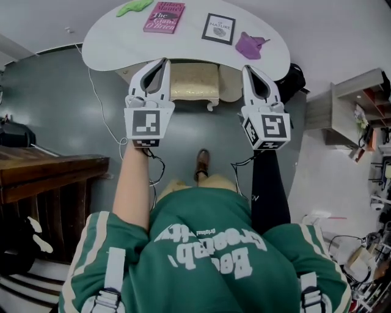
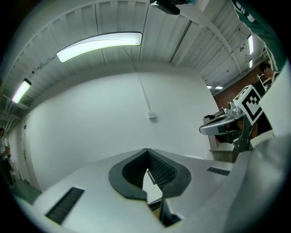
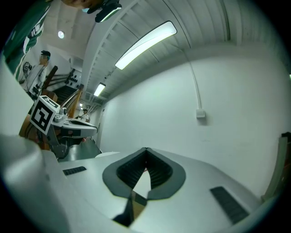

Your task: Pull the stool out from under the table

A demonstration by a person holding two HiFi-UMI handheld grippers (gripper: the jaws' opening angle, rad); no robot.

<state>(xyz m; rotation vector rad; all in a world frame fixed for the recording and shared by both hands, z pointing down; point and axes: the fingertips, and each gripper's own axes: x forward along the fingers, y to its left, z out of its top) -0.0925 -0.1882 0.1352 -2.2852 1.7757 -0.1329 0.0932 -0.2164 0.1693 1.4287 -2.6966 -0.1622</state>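
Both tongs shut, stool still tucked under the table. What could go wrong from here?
1. The left tongs and right tongs are shut and empty; unless they open, they may just shove the stool rather than grip it.
2. Their tips look close to the table rim; a knock could shift the pink book or framed picture.
3. The person's shoe lies in the pull path and may block the stool.

A pink book (image 1: 164,16) lies near a framed card (image 1: 219,28).
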